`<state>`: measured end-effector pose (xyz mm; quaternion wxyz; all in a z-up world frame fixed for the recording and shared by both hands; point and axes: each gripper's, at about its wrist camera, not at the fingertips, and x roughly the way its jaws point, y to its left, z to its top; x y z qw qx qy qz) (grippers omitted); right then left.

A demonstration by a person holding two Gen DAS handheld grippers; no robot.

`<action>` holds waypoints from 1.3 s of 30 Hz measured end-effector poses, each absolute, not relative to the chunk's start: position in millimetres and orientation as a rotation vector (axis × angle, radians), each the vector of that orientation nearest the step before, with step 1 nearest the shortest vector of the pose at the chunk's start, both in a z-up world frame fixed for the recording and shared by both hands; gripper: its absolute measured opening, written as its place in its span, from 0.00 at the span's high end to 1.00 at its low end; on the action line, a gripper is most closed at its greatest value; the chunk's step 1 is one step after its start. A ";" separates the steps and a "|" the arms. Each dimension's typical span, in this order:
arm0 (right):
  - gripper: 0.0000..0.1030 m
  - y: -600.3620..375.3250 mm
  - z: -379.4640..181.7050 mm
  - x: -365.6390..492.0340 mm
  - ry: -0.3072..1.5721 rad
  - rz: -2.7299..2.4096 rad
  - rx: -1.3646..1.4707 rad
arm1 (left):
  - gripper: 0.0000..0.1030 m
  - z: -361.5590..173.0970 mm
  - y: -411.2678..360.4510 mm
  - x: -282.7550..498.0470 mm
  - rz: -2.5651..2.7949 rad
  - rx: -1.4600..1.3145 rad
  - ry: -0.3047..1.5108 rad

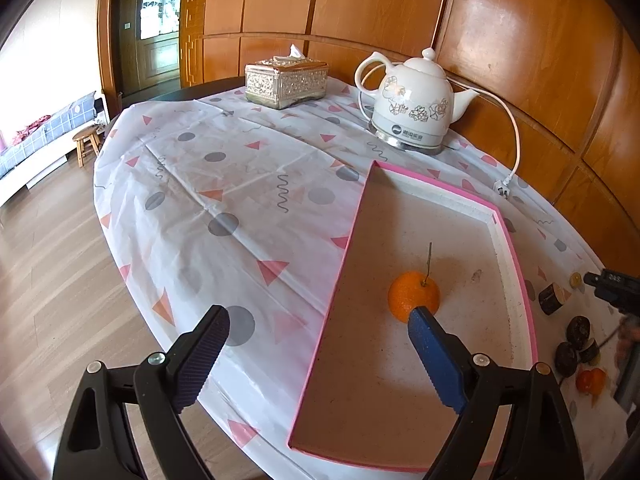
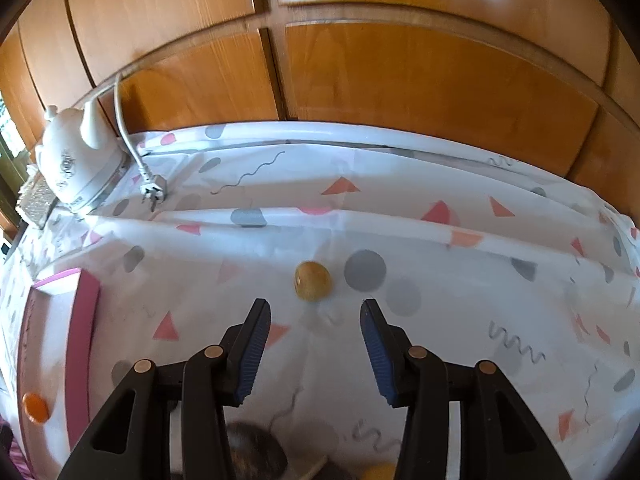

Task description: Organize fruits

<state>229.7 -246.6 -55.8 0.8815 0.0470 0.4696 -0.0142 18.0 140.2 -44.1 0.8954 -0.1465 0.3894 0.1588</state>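
A pink-rimmed tray [image 1: 347, 242] lies on the patterned tablecloth, and one orange [image 1: 412, 294] with a thin stem sits in it. My left gripper [image 1: 318, 318] hangs open and wide over the tray's near left edge, with nothing between its fingers. Its blue-padded fingertip [image 1: 420, 320] overlaps the orange in this view. My right gripper [image 2: 315, 308] is partly open and holds nothing. A small yellow-brown fruit [image 2: 313, 281] lies on the cloth just beyond its tips. The tray [image 2: 84, 320] and orange [image 2: 35, 407] show at the left of that view.
Right of the tray lie several dark round fruits [image 1: 578, 332], a small orange one [image 1: 591, 380] and a tiny yellow one [image 1: 576, 279]. A white kettle [image 1: 412, 108] with cord and loose plug [image 2: 154, 192] and a tissue box [image 1: 286, 82] stand at the back. Wood panelling backs the table.
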 end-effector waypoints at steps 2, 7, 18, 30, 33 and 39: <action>0.54 -244.0 -59.4 238.7 0.987 -0.035 0.094 | 0.11 -44.8 139.8 18.8 0.330 -0.301 0.811; 0.64 -235.3 -67.5 253.4 1.009 -0.036 0.070 | 0.11 -47.9 142.2 20.4 0.331 -0.307 0.822; 0.90 -236.9 -69.7 252.6 1.011 -0.059 0.015 | 0.11 -51.6 148.8 16.6 0.351 -0.343 0.844; 0.90 -215.4 -25.2 208.9 0.899 0.083 0.038 | 0.10 -42.9 146.6 6.8 0.333 -0.351 0.820; 0.90 -199.8 -16.7 195.5 0.884 0.144 0.033 | 0.10 -40.4 145.5 3.9 0.325 -0.352 0.813; 0.90 -156.4 -6.4 159.2 0.876 0.322 0.044 | 0.08 -36.5 145.2 -1.6 0.317 -0.363 0.799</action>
